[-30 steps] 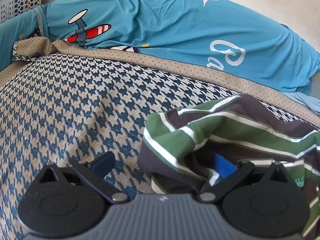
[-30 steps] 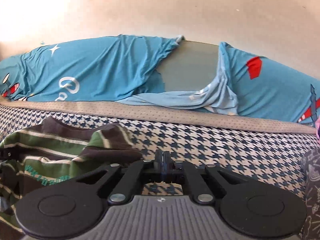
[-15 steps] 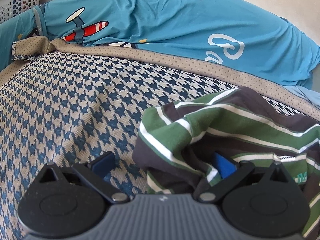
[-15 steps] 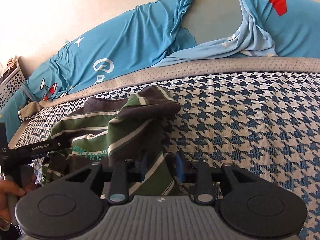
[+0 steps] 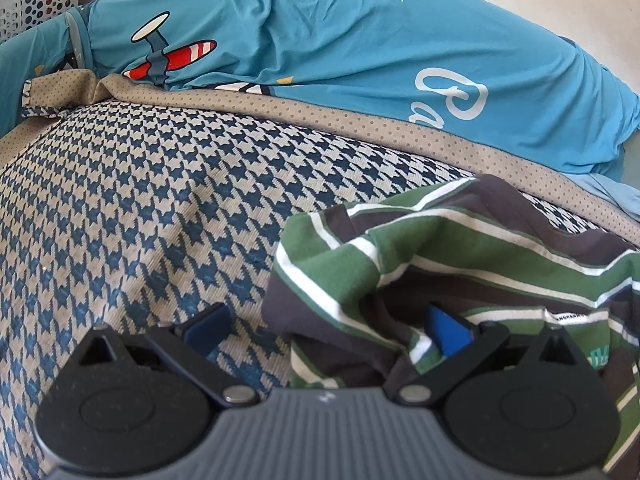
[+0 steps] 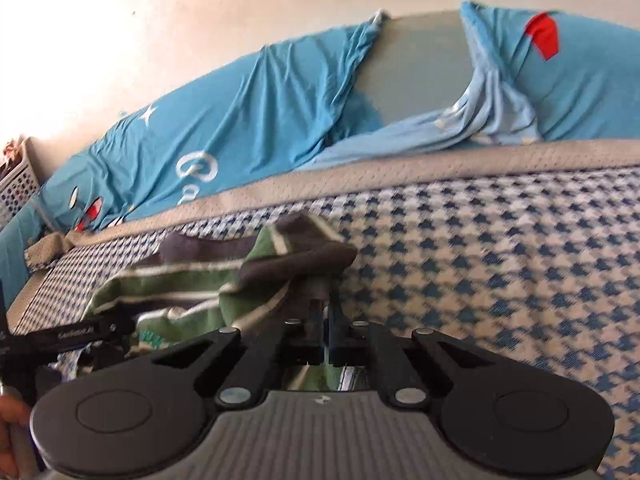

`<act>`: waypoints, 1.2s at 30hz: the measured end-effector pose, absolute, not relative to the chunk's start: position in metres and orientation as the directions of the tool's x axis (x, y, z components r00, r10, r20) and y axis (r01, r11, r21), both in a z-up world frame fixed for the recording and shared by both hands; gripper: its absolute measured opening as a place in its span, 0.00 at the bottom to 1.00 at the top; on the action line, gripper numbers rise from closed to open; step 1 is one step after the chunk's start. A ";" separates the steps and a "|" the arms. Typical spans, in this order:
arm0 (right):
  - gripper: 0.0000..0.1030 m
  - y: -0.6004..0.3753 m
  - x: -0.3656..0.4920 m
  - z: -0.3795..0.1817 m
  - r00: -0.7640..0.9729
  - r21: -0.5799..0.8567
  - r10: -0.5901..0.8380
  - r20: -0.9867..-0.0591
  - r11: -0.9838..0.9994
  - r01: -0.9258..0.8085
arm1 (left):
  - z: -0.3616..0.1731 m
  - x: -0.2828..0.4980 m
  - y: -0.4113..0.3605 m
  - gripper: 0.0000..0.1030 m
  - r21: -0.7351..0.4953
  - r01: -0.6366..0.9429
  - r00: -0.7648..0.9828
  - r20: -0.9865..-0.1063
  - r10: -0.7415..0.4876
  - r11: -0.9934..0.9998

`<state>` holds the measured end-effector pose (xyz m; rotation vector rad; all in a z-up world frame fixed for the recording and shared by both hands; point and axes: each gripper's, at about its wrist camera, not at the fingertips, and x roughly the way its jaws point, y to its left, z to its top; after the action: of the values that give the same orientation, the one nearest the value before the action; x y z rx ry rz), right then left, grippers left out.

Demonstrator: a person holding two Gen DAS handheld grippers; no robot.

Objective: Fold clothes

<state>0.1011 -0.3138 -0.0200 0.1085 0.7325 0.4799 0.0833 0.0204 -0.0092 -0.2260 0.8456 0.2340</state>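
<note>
My right gripper [image 6: 325,330] has just closed, pinching the crumpled green, grey and white striped cotton shirt [image 6: 224,280] at eleven o'clock; my left gripper [image 5: 326,326] gapes around its edge. Lifting one-sided may bunch it.

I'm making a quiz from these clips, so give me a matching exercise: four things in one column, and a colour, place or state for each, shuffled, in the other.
1. striped shirt
2. left gripper
3. right gripper
4. basket

A. shut on cloth
B. white, perforated, far corner
C. green, dark and white, crumpled
D. open, one finger in the folds

Pairs: 1-C, 2-D, 3-A, 4-B
</note>
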 end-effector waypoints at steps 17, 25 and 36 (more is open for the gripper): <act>0.03 -0.357 0.139 -0.016 0.836 0.002 0.020 -0.548 1.000 -0.022 | -0.010 0.080 -0.009 1.00 -0.113 -0.157 0.653 -0.757 0.017 0.981; 0.03 -0.361 0.155 -0.022 0.799 -0.013 -0.154 -0.582 0.983 0.181 | -0.003 0.079 -0.003 1.00 -0.156 -0.158 0.668 -0.745 -0.011 0.975; 0.31 -0.334 0.146 -0.005 0.829 -0.064 -0.167 -0.534 0.986 0.157 | 0.011 0.074 0.042 1.00 -0.198 -0.265 0.679 -0.733 0.037 0.944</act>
<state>0.1455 -0.3341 -0.0054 -0.0172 0.5678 -0.1717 0.0744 0.0421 0.0108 -0.3010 0.8098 0.1725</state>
